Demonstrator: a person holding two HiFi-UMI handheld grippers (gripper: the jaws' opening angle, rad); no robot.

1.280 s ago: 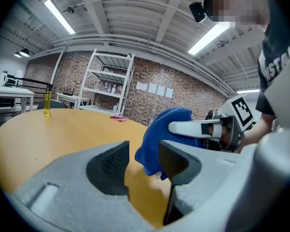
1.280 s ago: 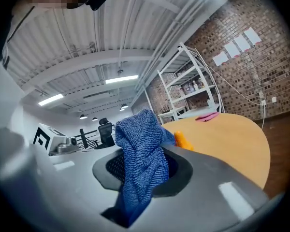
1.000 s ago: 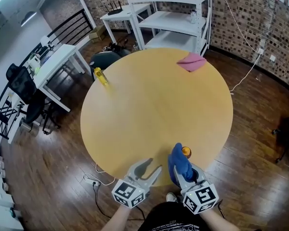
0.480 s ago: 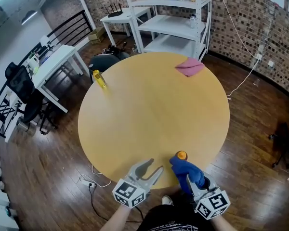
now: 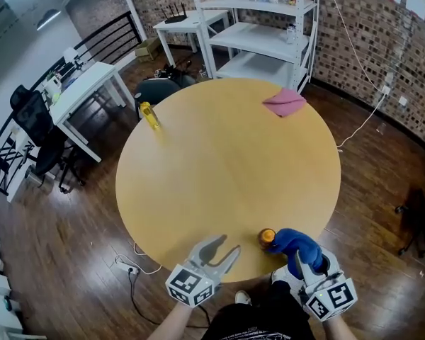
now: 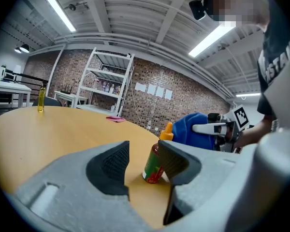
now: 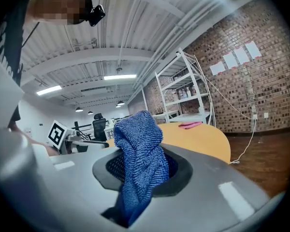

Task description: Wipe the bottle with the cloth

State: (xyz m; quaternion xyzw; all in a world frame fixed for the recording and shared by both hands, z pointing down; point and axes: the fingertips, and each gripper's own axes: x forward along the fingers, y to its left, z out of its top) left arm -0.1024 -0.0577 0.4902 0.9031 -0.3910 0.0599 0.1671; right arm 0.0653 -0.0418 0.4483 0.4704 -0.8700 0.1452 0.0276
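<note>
A small bottle (image 5: 267,237) with an orange cap and a red and green label stands upright near the front edge of the round wooden table (image 5: 227,161). Just right of it is a blue cloth (image 5: 296,244), pinched in my right gripper (image 5: 302,259); whether cloth and bottle touch is unclear. In the right gripper view the cloth (image 7: 137,139) sticks up from between the shut jaws of that gripper (image 7: 142,172). My left gripper (image 5: 217,250) stands open left of the bottle. In the left gripper view the bottle (image 6: 156,158) shows past the empty jaws of that gripper (image 6: 144,154).
A yellow bottle (image 5: 149,114) stands at the table's far left edge, and a pink cloth (image 5: 284,102) lies at the far right edge. White shelves (image 5: 269,27) and a white desk (image 5: 85,94) stand beyond the table. A cable lies on the wood floor.
My right gripper has carried the blue cloth from the bottle's left, round its near side, to its right. The left gripper has stayed put.
</note>
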